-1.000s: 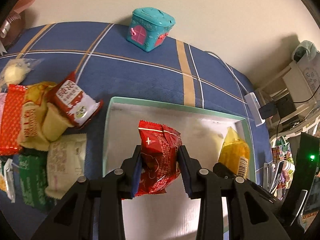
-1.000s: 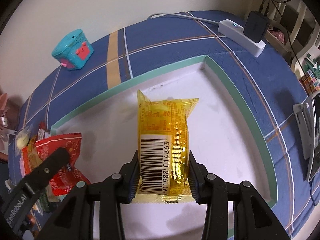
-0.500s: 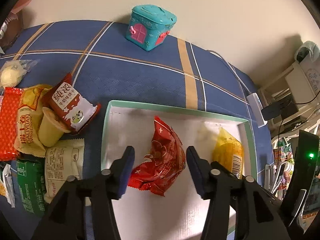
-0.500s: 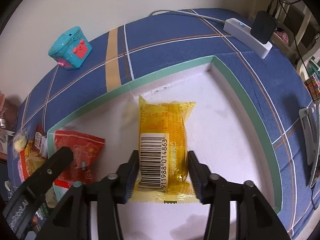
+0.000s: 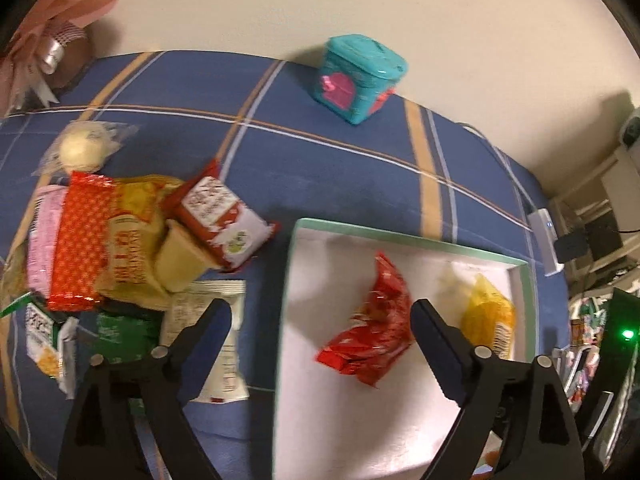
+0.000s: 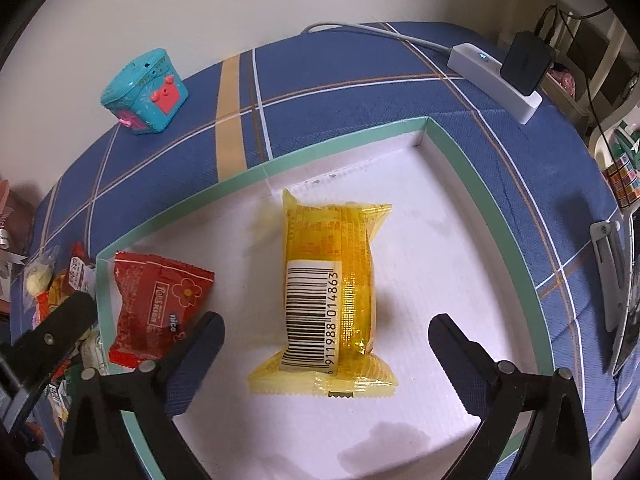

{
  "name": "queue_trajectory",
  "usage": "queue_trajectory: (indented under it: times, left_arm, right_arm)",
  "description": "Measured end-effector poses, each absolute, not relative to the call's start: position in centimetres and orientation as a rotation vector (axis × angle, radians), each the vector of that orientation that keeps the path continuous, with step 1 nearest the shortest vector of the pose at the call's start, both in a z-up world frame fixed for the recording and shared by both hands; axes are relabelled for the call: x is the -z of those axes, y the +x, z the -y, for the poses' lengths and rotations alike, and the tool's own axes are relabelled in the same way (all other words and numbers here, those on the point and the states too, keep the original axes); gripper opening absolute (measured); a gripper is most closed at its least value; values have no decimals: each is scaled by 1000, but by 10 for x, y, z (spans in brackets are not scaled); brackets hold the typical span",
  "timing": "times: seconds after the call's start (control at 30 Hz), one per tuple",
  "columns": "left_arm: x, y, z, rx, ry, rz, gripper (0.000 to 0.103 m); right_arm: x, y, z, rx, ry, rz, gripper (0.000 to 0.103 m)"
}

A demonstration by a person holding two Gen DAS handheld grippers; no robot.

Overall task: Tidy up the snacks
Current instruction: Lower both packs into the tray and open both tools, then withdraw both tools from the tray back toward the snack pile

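A white tray with a green rim [image 5: 400,236] [image 6: 476,168] lies on the blue plaid cloth. A red snack packet [image 5: 372,324] [image 6: 154,304] lies loose in its left part. A yellow packet with a barcode [image 6: 328,292] [image 5: 486,320] lies loose in its middle. My left gripper [image 5: 320,320] is open and empty, above the tray's left edge, just short of the red packet. My right gripper [image 6: 326,336] is open and empty, its fingers apart on either side of the yellow packet's near end. A heap of several snack packets [image 5: 120,248] lies left of the tray.
A teal toy box [image 5: 358,78] [image 6: 144,88] stands at the cloth's far edge by the wall. A white power strip with a black adapter [image 6: 504,76] lies right of the tray. A pink-ribboned object [image 5: 52,52] sits at the far left. Shelves with clutter stand at the right.
Both grippers opened and let go: the red packet and the yellow packet now lie in the tray. Both grippers drew back; the left one also shifted left toward the snack heap.
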State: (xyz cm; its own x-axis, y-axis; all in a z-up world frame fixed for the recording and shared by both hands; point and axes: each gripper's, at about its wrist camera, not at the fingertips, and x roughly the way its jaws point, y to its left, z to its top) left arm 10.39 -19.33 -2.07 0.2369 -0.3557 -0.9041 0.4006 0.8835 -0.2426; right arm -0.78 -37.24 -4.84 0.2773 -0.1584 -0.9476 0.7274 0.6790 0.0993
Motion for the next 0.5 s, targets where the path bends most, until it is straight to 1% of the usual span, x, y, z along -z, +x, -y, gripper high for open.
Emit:
queue_trajectory:
  times: [0.2, 0.5]
  left_arm:
    - [23, 104, 184, 453, 104, -1219, 97]
    - [12, 97, 159, 451, 101, -1198, 97]
  right_arm:
    - [45, -10, 365, 658, 566, -1162, 103]
    - [37, -19, 348, 648, 540, -1177, 103]
